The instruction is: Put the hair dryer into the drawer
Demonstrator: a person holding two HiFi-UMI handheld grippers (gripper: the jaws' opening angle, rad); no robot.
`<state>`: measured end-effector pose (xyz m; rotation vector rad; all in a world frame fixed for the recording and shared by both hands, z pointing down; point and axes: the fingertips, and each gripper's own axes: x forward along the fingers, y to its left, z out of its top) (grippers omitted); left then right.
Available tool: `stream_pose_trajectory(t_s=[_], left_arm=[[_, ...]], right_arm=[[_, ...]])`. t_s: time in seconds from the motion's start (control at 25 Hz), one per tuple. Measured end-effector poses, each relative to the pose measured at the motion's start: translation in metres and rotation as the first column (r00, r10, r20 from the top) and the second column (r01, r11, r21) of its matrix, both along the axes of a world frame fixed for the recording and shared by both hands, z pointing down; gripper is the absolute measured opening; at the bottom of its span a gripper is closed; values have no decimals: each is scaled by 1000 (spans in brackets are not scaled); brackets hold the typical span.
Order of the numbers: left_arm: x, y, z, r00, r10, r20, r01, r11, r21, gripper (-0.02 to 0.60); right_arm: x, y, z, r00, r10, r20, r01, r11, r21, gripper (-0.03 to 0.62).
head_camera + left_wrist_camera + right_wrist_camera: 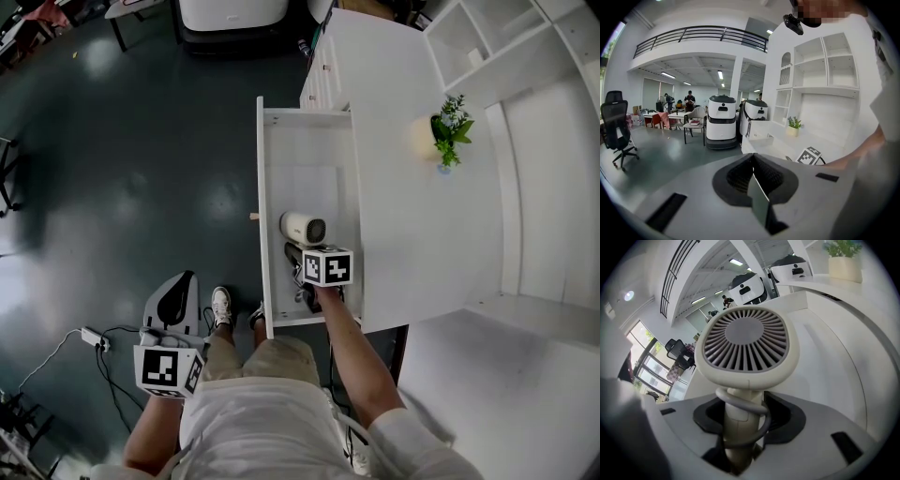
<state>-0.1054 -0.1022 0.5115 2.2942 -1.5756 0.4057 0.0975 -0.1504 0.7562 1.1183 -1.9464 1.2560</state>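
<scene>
The hair dryer (302, 228) lies inside the open drawer (262, 187), its head just ahead of the right gripper (740, 420). That gripper's jaws look parted and loose around the handle and cord. Placing seems done; pulling clear remains. The left gripper (753, 176) is closed, empty and well apart.

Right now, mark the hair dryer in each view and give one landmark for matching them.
Head view: hair dryer in the open drawer, centre.
Left gripper view: not in it.
Right gripper view: fills the centre, handle between the jaws of the right gripper.
Landmark: plant, top right in head view, mid-right in left gripper view, top right in right gripper view.
</scene>
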Motion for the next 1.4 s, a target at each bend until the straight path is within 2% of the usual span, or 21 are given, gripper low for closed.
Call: stream_pose_trajectory(t_s=[0.32, 0.8, 1.12, 1.4], left_arm=[[3, 1, 2, 1000, 5, -1, -5, 1000, -13, 17], [4, -2, 11, 1000, 13, -10, -13, 1000, -24, 17], [9, -7, 11, 1000, 14, -13, -15, 999, -34, 17], [7, -9, 12, 1000, 11, -7, -12, 999, -35, 17]], right_arm=[[8, -2, -2, 998, -26, -59, 28, 999, 33, 215], [27, -5, -2, 996, 55, -75, -52, 998, 46, 215], [39, 3, 11, 989, 109, -104, -108, 994, 18, 202], [36, 2, 14, 988, 99, -115, -98, 995, 18, 193]])
